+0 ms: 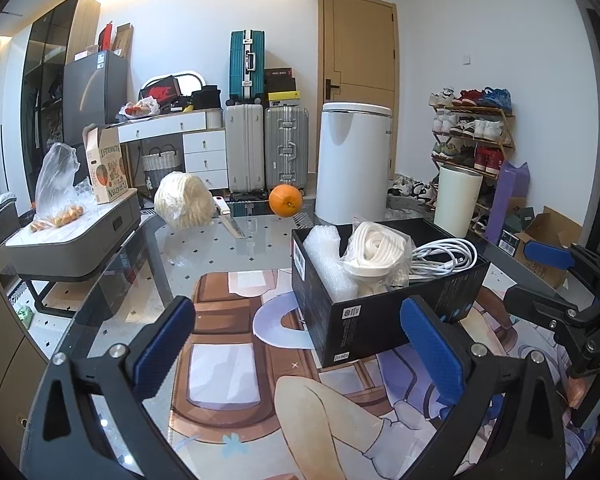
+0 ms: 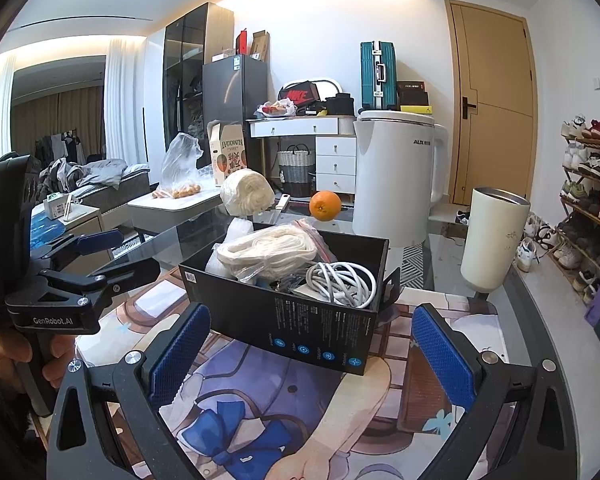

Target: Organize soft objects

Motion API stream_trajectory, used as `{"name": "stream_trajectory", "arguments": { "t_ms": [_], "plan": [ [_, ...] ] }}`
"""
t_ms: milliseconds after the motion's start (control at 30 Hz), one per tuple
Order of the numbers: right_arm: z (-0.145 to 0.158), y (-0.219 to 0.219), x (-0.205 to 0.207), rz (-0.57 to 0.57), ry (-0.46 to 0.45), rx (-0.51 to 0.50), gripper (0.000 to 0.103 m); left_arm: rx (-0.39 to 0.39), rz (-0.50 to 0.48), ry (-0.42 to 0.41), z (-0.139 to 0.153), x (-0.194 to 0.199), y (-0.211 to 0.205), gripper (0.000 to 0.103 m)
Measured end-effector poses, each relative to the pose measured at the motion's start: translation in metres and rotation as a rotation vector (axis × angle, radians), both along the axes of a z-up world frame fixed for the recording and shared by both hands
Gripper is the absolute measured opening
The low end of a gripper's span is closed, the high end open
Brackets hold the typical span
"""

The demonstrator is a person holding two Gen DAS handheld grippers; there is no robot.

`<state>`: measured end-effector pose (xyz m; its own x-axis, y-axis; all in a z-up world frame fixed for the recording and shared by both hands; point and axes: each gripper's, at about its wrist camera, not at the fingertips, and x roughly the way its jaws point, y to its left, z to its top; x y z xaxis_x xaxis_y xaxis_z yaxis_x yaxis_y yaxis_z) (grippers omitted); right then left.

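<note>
My left gripper [image 1: 300, 360] hangs over the printed anime mat [image 1: 236, 392], its blue-padded jaws spread wide with nothing between them. My right gripper [image 2: 312, 352] is the same — jaws wide apart, empty, low over that mat [image 2: 284, 412]. Each shows in the other's camera too: the right one at the edge of the left view, the left one at the far side of the right view, both with jaws parted.

The black cardboard box [image 1: 384, 320] sits open on the mat just ahead of both grippers, and the soft things are inside it. A coil of thick white rope in a clear bag [image 1: 374, 256] stands near the middle; in the right wrist view the bagged rope [image 2: 268, 250] lies across the box's far half. A roll of bubble wrap [image 1: 328, 268] fills the corner beside it, touching the bag. A bundle of white cable [image 1: 446, 260] lies at the other end, beside the rope.

Beyond the box, on the glass tabletop [image 1: 204, 248], a pale bundle of noodle-like strands in clear wrap [image 1: 184, 200] rests well apart from it, a white-handled knife [image 1: 229, 216] just beside the bundle. An orange [image 1: 285, 199] sits farther along, then a white electric kettle [image 1: 354, 160] and a cream tumbler [image 1: 458, 200].
</note>
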<state>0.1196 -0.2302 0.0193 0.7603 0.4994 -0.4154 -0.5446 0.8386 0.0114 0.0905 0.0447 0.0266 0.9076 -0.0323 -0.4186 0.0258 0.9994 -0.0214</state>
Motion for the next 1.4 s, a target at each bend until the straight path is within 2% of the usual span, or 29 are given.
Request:
{"name": "stream_trajectory", "arguments": {
  "t_ms": [1400],
  "plan": [
    [-0.0005,-0.0004,0.0011,-0.001,0.002,0.005,0.103,-0.008,0.0,0.012,-0.0011,0.0018,0.0034,0.103]
  ]
}}
